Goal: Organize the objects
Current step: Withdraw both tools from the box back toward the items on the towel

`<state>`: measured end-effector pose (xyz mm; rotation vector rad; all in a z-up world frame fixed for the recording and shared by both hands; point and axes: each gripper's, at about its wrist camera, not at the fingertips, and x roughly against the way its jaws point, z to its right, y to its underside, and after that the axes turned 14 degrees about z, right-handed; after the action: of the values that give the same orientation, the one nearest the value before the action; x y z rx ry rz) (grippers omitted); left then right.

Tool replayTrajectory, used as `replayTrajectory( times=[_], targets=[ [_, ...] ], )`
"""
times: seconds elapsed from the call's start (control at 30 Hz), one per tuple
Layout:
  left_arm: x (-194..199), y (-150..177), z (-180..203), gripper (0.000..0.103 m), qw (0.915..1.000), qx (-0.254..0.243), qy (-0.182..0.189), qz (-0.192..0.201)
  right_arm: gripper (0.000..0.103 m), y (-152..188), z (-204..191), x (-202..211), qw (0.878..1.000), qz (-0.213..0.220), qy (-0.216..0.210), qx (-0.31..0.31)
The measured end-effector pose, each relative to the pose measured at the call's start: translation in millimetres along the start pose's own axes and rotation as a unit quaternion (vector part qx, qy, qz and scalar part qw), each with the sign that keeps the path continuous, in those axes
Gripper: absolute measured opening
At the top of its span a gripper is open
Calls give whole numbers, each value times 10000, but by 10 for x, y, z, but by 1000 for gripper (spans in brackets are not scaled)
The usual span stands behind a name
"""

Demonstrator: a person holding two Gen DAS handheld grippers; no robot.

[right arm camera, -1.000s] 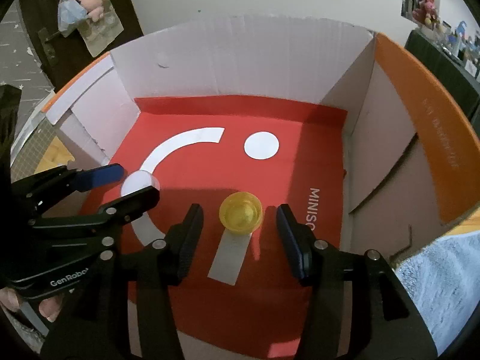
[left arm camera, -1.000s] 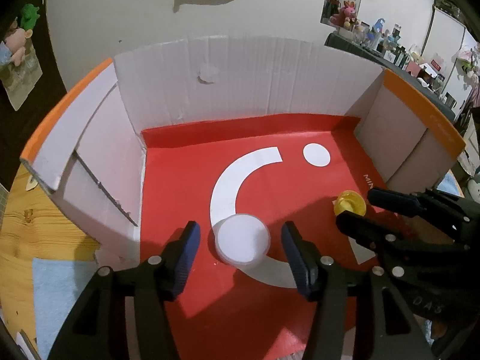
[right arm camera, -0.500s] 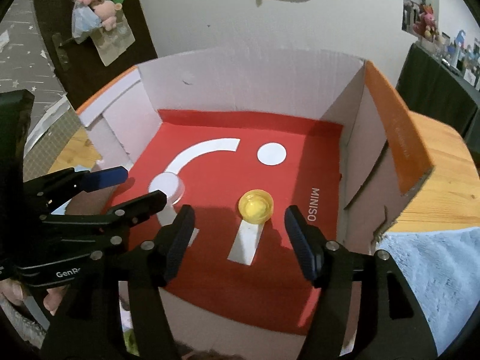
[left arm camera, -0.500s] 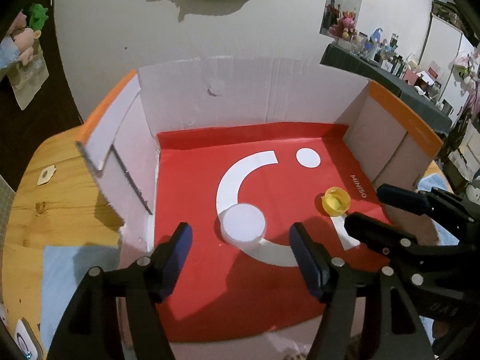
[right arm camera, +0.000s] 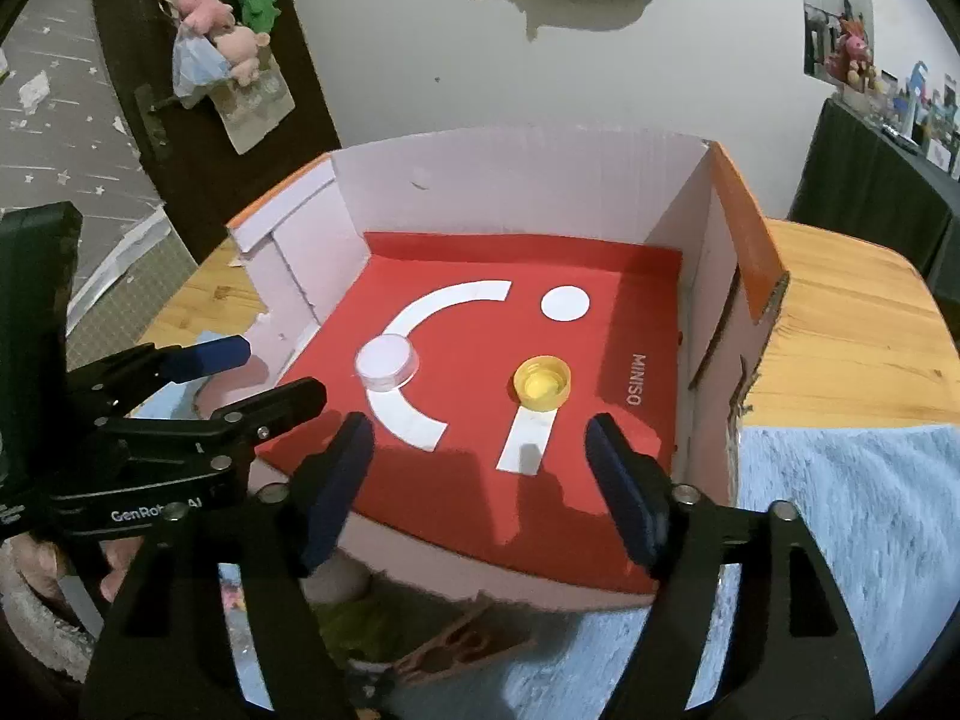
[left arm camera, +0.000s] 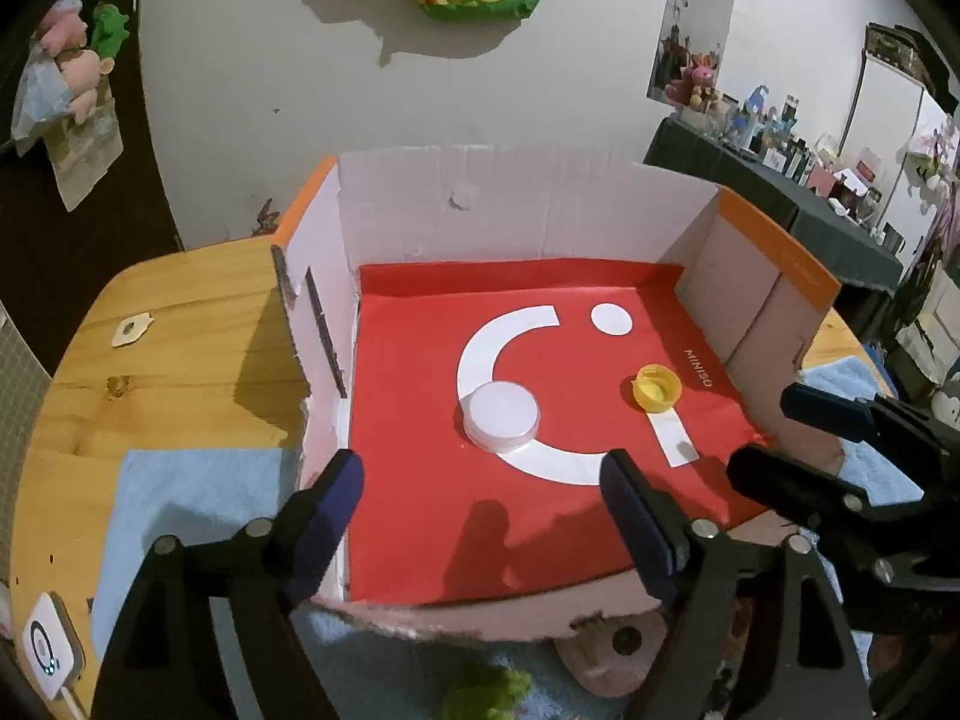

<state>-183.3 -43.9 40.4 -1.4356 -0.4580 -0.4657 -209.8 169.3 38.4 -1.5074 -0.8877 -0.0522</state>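
Note:
A cardboard box with a red floor stands on the wooden table. On that floor lie a clear round lid and a yellow bottle cap, well apart. My left gripper hangs above the box's near edge, short of the clear lid; its jaws are opening with nothing between them. My right gripper hovers short of the yellow cap, its jaws also opening and empty. Each gripper shows in the other's view, the right gripper and the left gripper.
Blue towels lie on the table either side of the box. A small white device sits at the table's left edge. Green and tan items lie below the box's near wall. A wall stands behind.
Both grippers have pulled back and risen out of the box, with their jaws spreading wider. The clear lid and the yellow cap stay on the red floor where they lay.

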Motion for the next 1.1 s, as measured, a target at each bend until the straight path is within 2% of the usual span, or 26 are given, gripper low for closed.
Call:
replayTrajectory(
  times=[0.2, 0.3, 0.37, 0.53, 0.6, 0.73, 1.1],
  targets=[
    [118, 72, 31, 86, 10000, -21, -40, 71, 77, 57, -52, 160, 9999, 106, -63, 53],
    [146, 102, 35, 92, 10000, 18, -13, 78, 78, 74, -38, 211, 9999, 138, -71, 14],
    [174, 130, 48, 92, 9999, 14, -8, 103, 83, 92, -27, 254, 9998, 172, -87, -39],
    [229, 178, 76, 92, 9999, -35, -27, 152, 84, 156, -36, 314, 9997, 176, -162, -96],
    [248, 195, 78, 97, 9999, -12, -18, 163, 84, 172, -47, 330, 9997, 168, -179, -94],
    [295, 220, 79, 99, 9998, 0, -11, 209, 92, 203, -61, 387, 9995, 222, -196, -103],
    [394, 324, 101, 103, 9998, 0, 24, 222, 93, 283, -102, 513, 9992, 271, -253, -131]
  ],
)
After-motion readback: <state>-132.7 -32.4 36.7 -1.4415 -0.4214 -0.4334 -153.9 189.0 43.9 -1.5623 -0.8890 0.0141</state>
